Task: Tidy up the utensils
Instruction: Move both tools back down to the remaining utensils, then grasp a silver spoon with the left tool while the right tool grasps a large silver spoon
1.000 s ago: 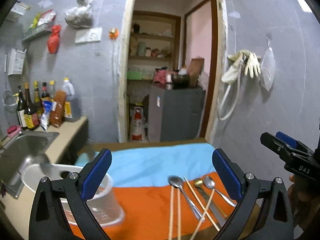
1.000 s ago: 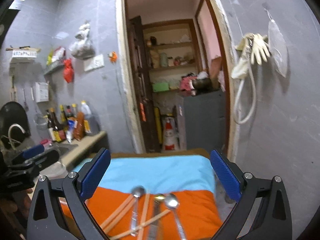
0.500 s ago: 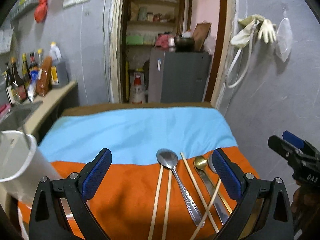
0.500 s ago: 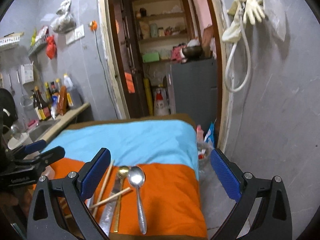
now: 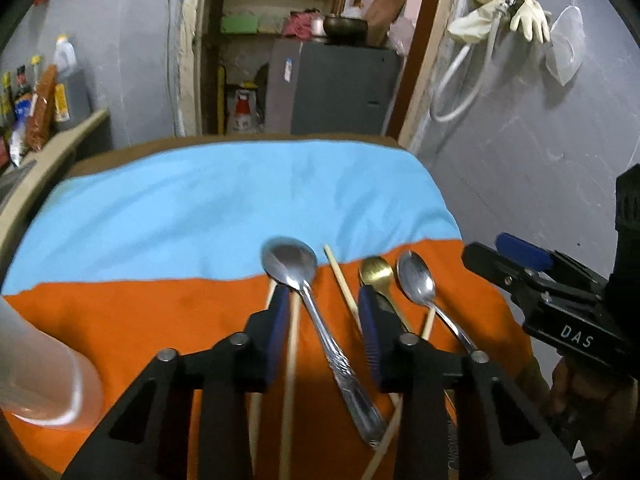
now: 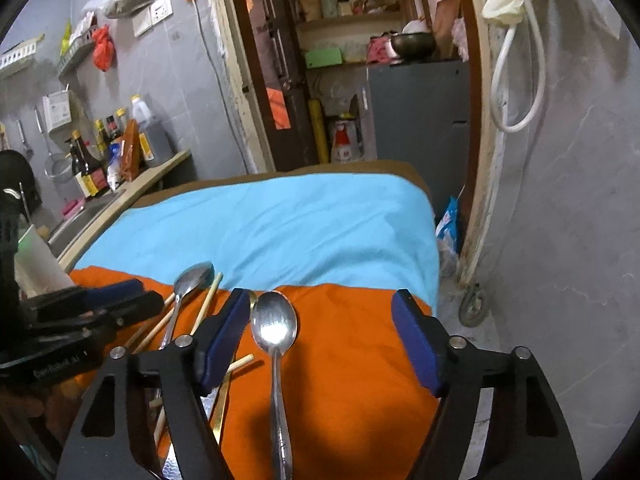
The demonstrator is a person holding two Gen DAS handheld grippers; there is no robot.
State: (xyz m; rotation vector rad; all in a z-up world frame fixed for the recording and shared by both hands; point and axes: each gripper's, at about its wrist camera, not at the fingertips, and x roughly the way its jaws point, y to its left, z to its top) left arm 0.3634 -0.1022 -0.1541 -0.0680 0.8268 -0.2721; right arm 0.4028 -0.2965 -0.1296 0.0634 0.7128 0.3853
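Several utensils lie on the orange cloth (image 5: 140, 320): a large silver spoon (image 5: 289, 262), a gold spoon (image 5: 376, 272), a small silver spoon (image 5: 416, 276) and wooden chopsticks (image 5: 340, 280). My left gripper (image 5: 323, 328) hangs low over them. Its jaws are closing around the large spoon's handle and one chopstick, and the pads stand clear of both. My right gripper (image 6: 320, 340) is closing too, with the small silver spoon (image 6: 274, 324) between its fingers near the left pad, untouched. The large spoon (image 6: 196, 276) lies further left.
A white plastic cup (image 5: 36, 368) stands at the lower left on the cloth. A blue cloth (image 5: 200, 208) covers the table's far half. A counter with bottles (image 6: 100, 160) runs along the left. The table's right edge drops beside a grey wall (image 6: 560, 200).
Both grippers came down and forward over the utensils and tilted downward. Their jaws narrowed, the left far more. The left now straddles the large spoon's handle, the right the small spoon.
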